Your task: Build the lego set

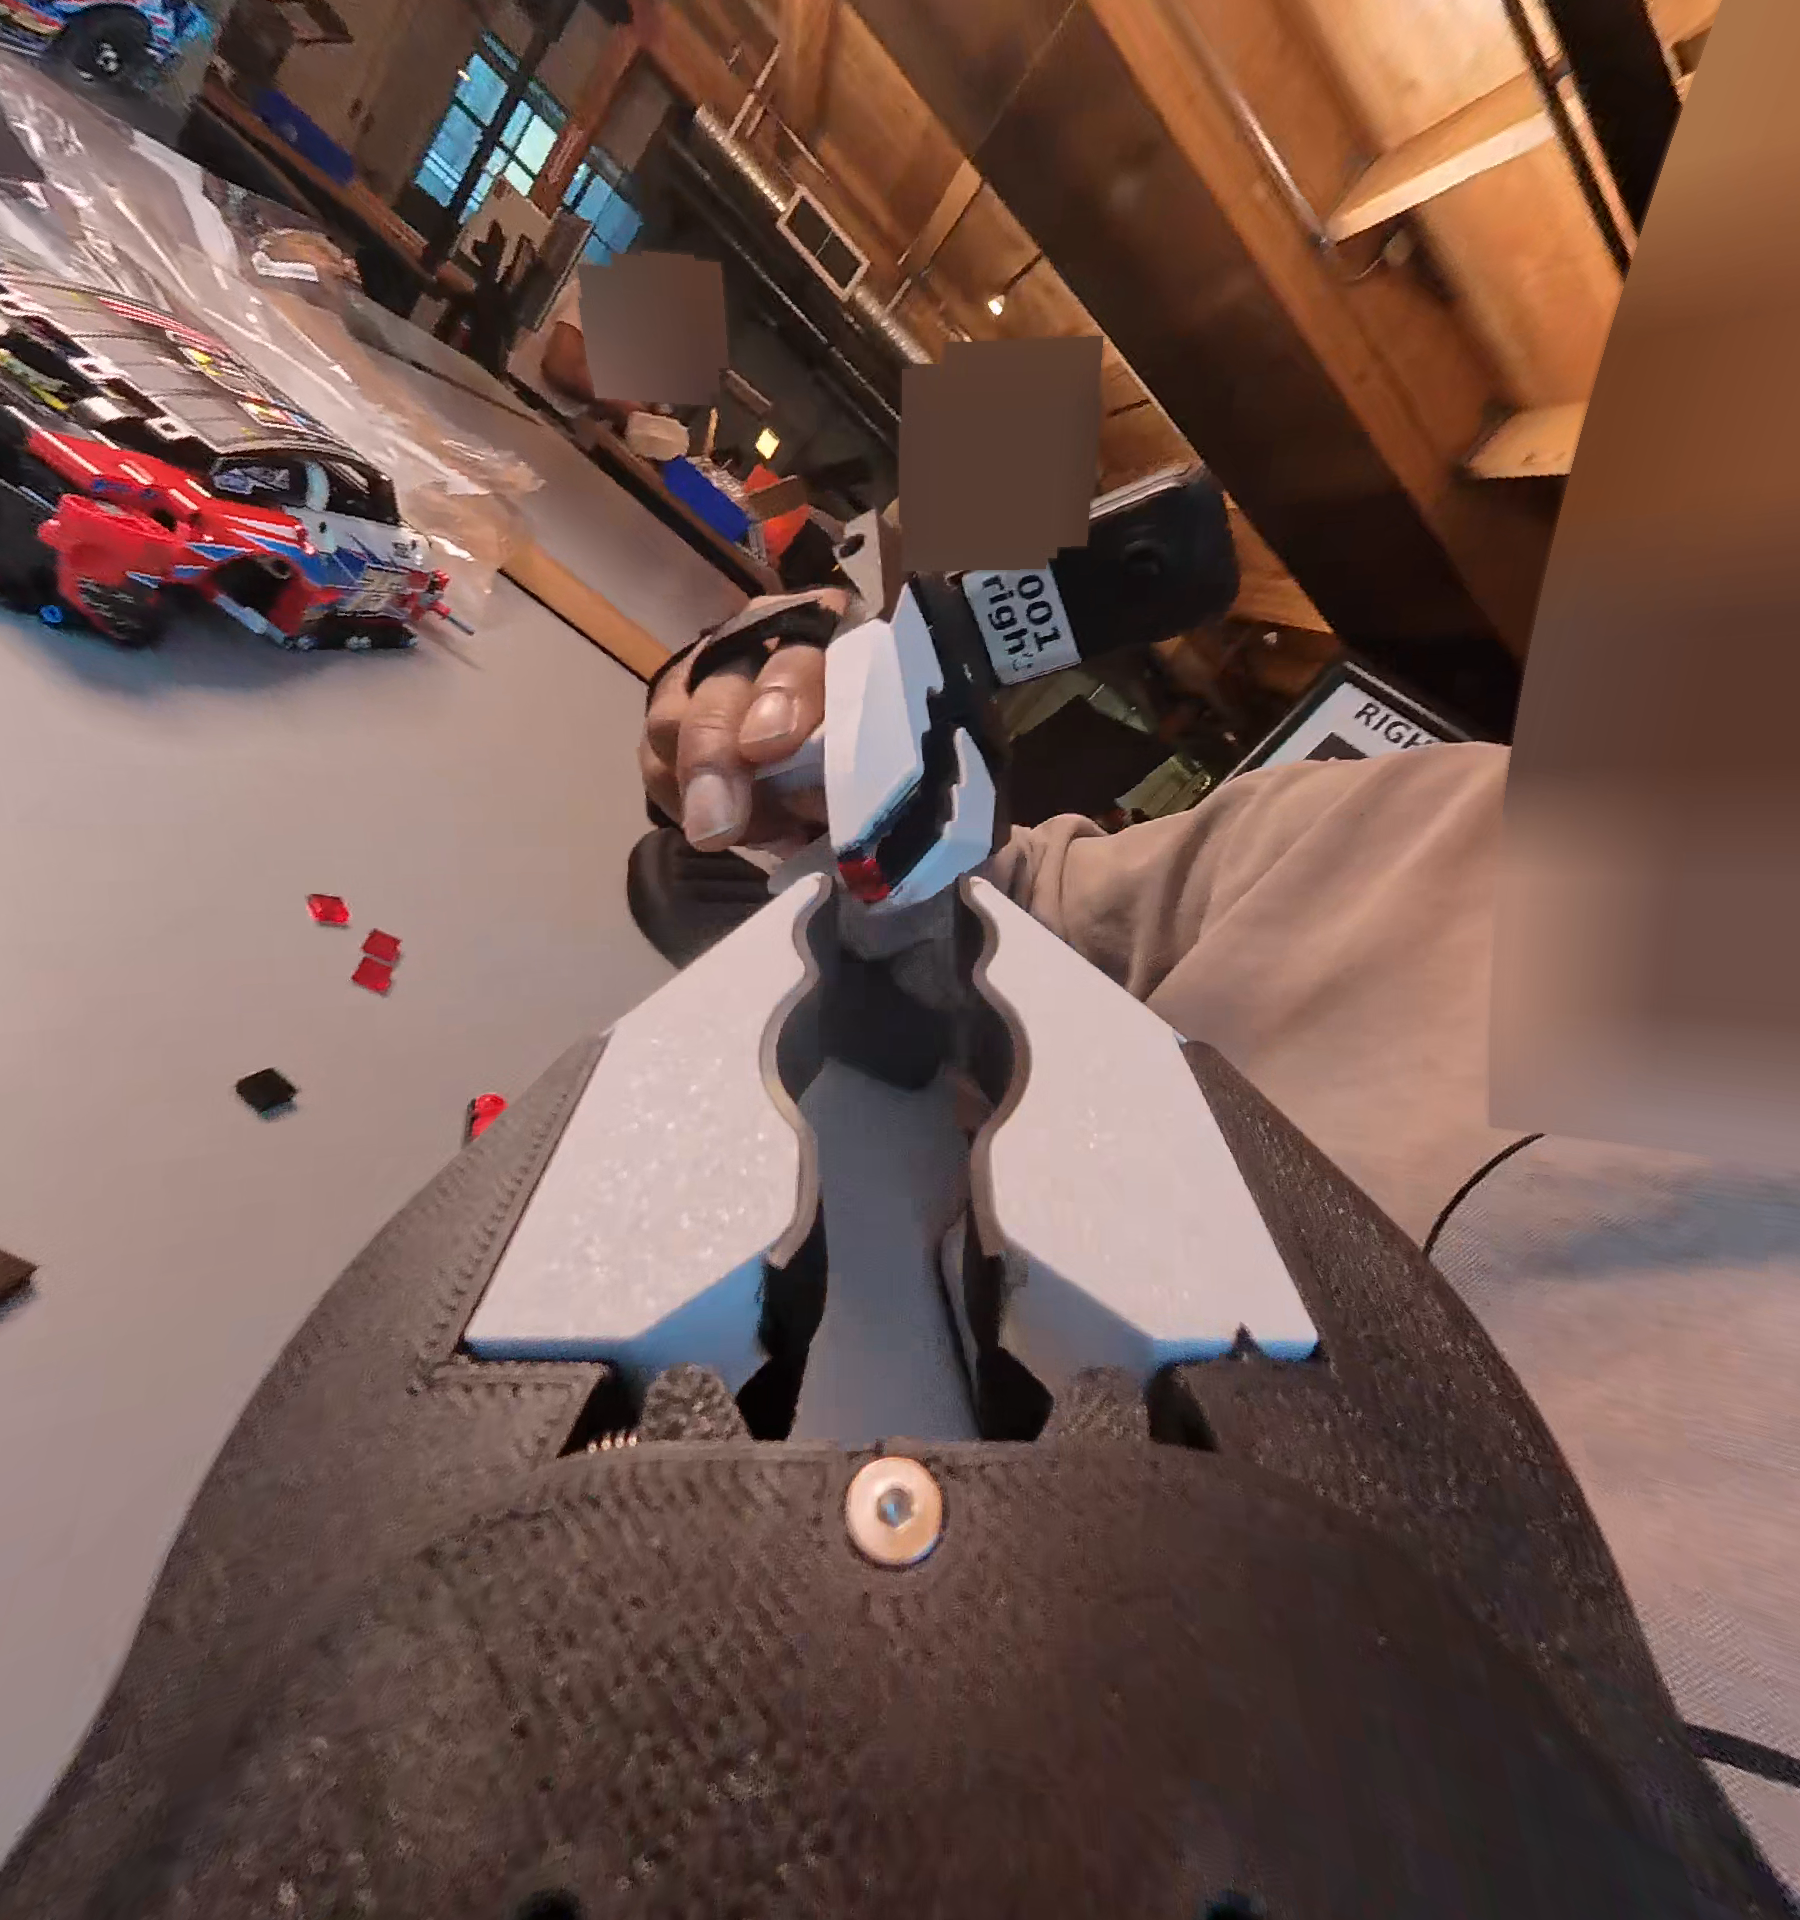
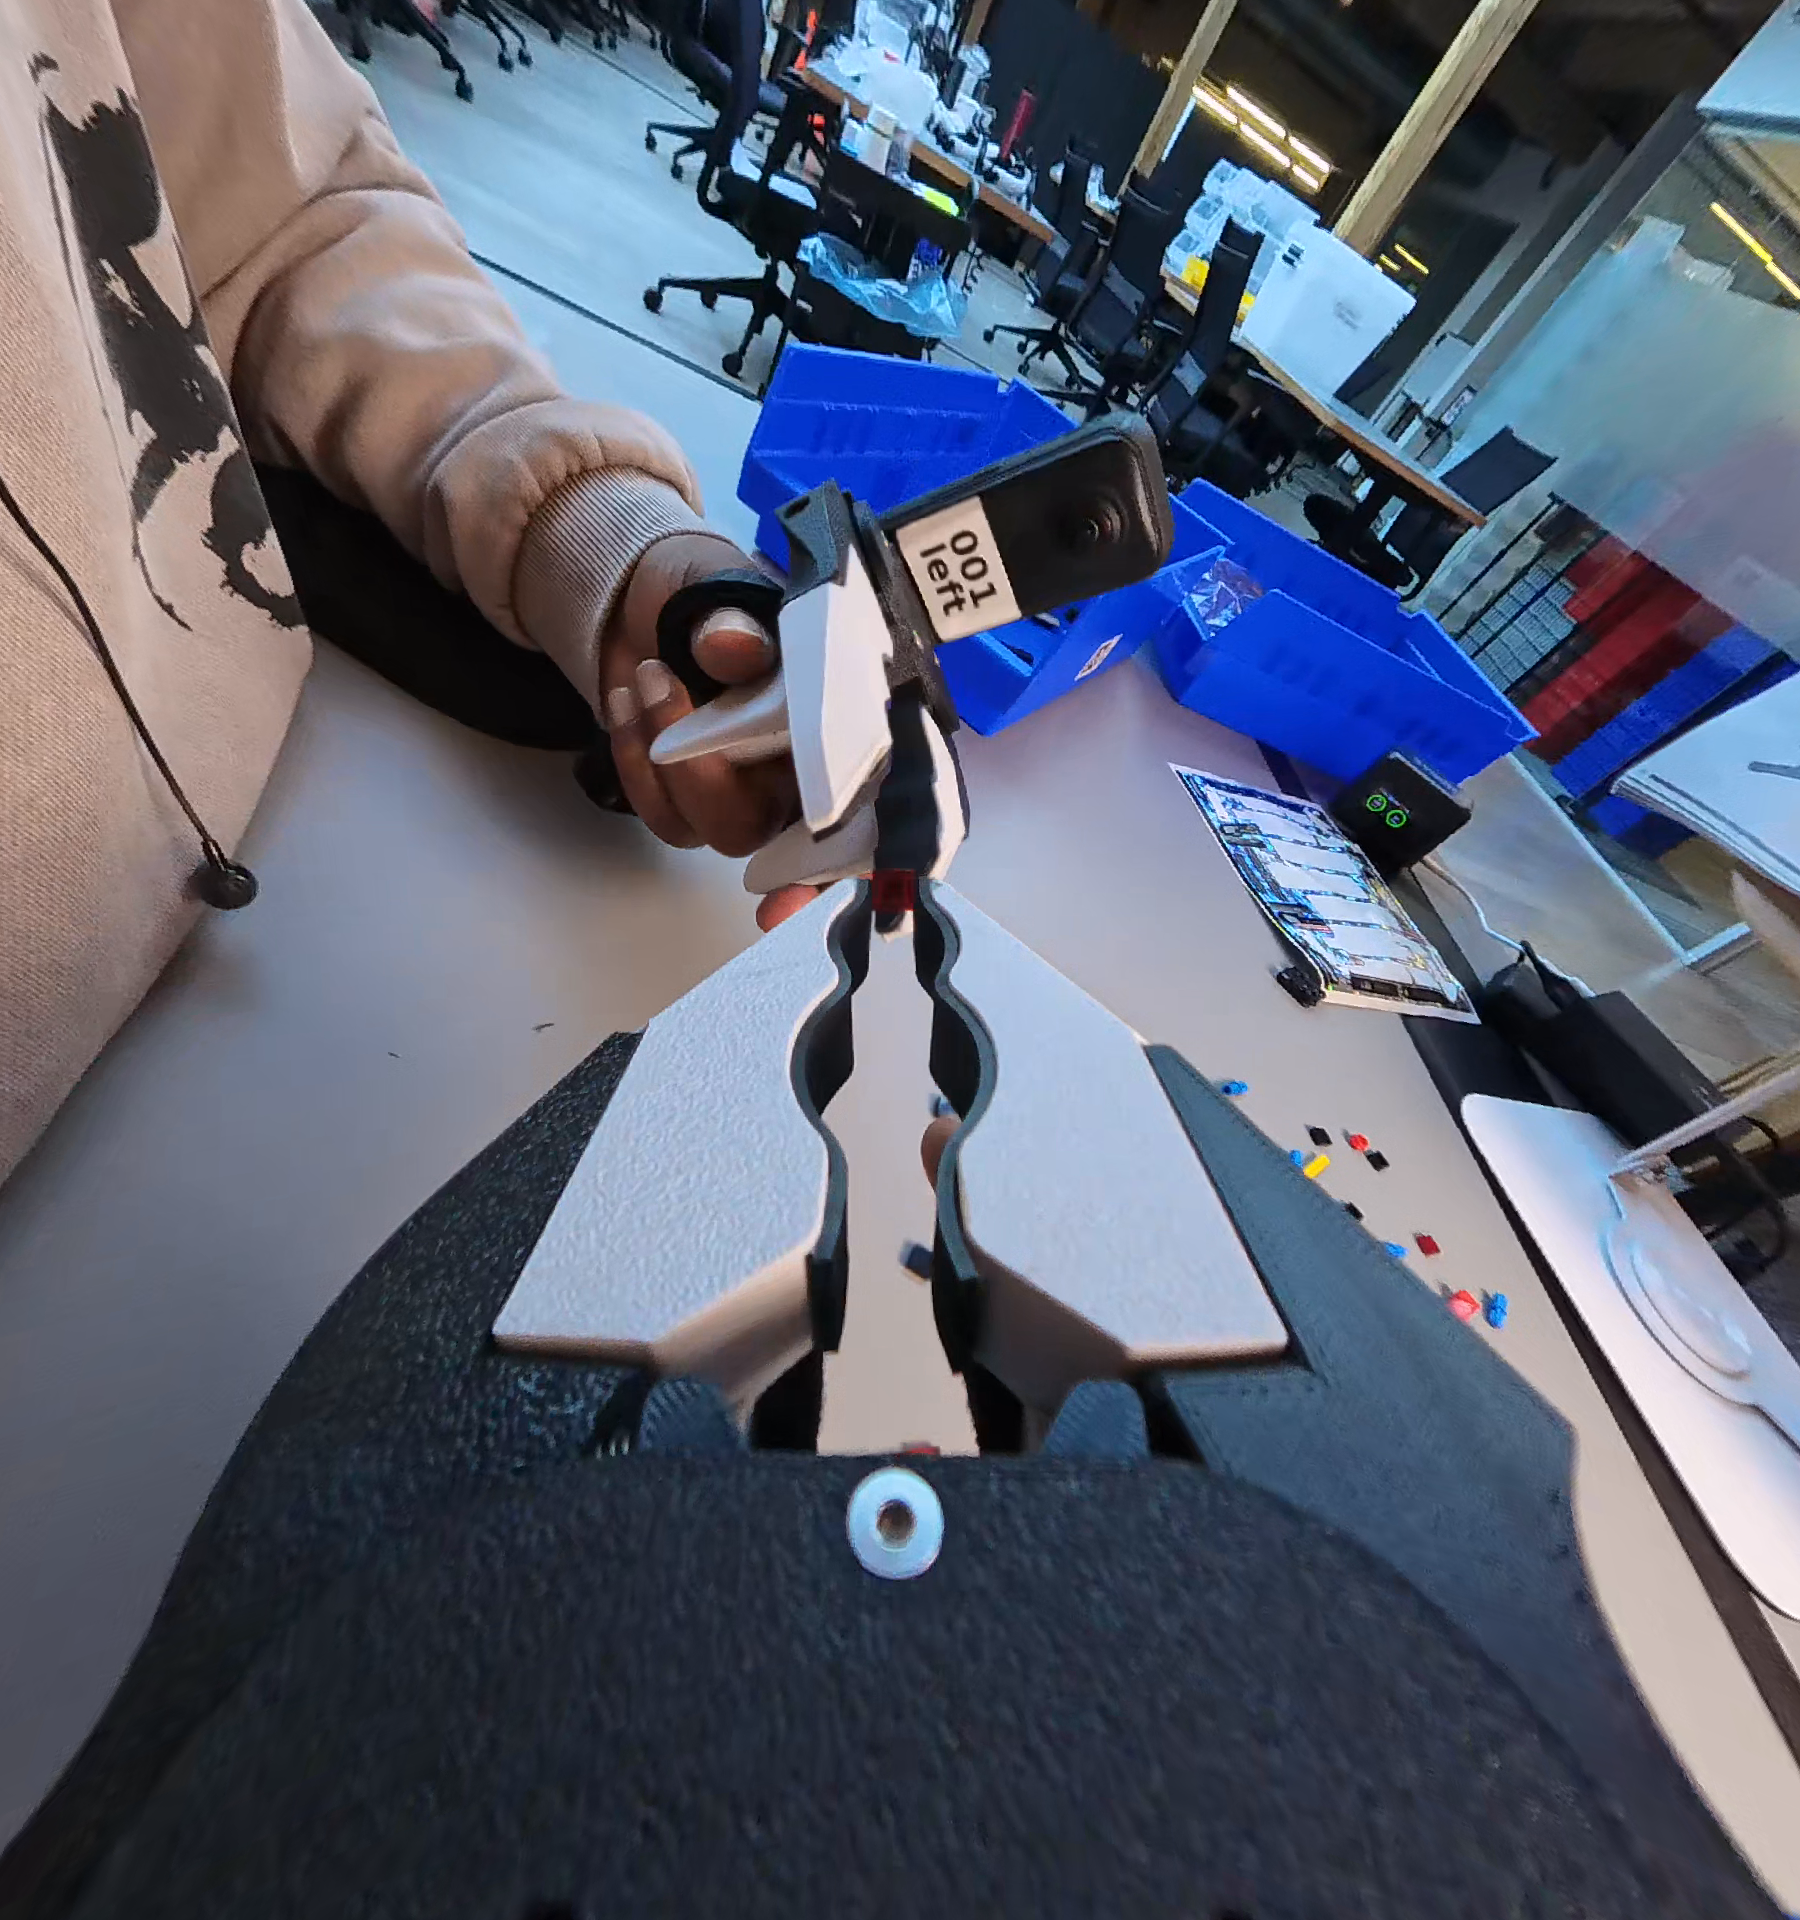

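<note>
A small red lego piece (image 2: pixel 891 891) is up in the air above the table, caught right where the two grippers meet tip to tip. In the right wrist view it sits between the tips of the right gripper (image 2: pixel 893 902), whose jaws are drawn close and pinch it, while the left gripper (image 2: pixel 901 831) reaches in from the far side with its dark tips touching the same piece. From the left wrist view the left gripper (image 1: pixel 896 894) has its jaws standing apart with a clear gap, and the red piece (image 1: pixel 863 876) shows in the right gripper (image 1: pixel 875 868) just beyond them. A hand (image 1: pixel 714 748) wraps the right gripper's handle, and another hand (image 2: pixel 688 727) in a beige cuffed sleeve (image 2: pixel 522 499) holds the left one. Down on the pale table (image 1: pixel 200 831) lie loose red tiles (image 1: pixel 368 958) and black tiles (image 1: pixel 266 1091), with a red, white and blue lego car (image 1: pixel 241 540) farther back beside clear plastic bags. On the other side there is an instruction booklet (image 2: pixel 1311 894), scattered small bricks (image 2: pixel 1395 1216) and blue bins (image 2: pixel 1322 644).
</note>
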